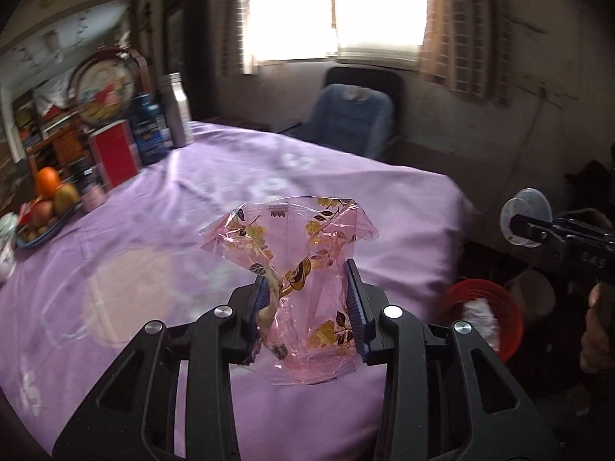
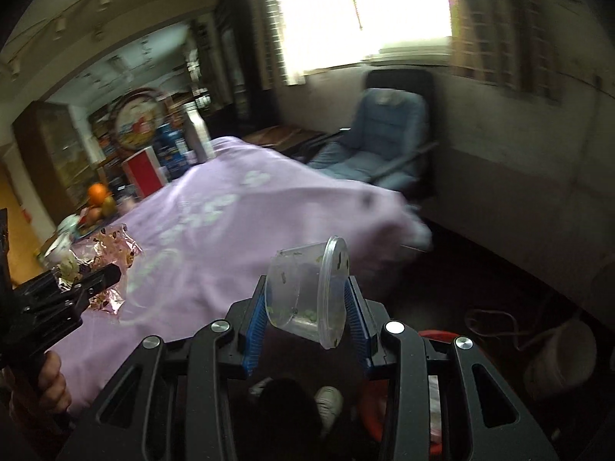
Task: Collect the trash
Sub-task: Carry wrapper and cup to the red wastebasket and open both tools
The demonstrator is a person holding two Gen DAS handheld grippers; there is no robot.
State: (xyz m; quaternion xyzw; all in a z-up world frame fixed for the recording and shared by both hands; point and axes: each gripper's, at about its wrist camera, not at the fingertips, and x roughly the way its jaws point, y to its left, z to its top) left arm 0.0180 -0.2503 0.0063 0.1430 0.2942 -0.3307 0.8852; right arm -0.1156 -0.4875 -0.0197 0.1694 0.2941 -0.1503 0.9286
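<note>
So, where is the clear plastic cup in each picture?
Left wrist view: cup at the right edge, held in the right claw, above the red bin.
Right wrist view: cup low in the centre, between the claw's fingers.
Shared landmark: the blue chair below the window.

Domestic interior, blurred by motion. A bright, overexposed window (image 1: 334, 11) fills the upper centre, flanked by checked curtains (image 1: 457, 27); daylight is the only evident light source. Below it stands a blue padded chair (image 1: 349, 119) against a pale, scuffed wall (image 1: 538, 88). A table under a lilac cloth (image 1: 184, 207) spans the middle of the frame. At upper left, crowded shelves (image 1: 42, 130) and a round framed picture (image 1: 105, 90) stand behind bottles. The floor (image 2: 480, 269) at lower right is dark.
</note>
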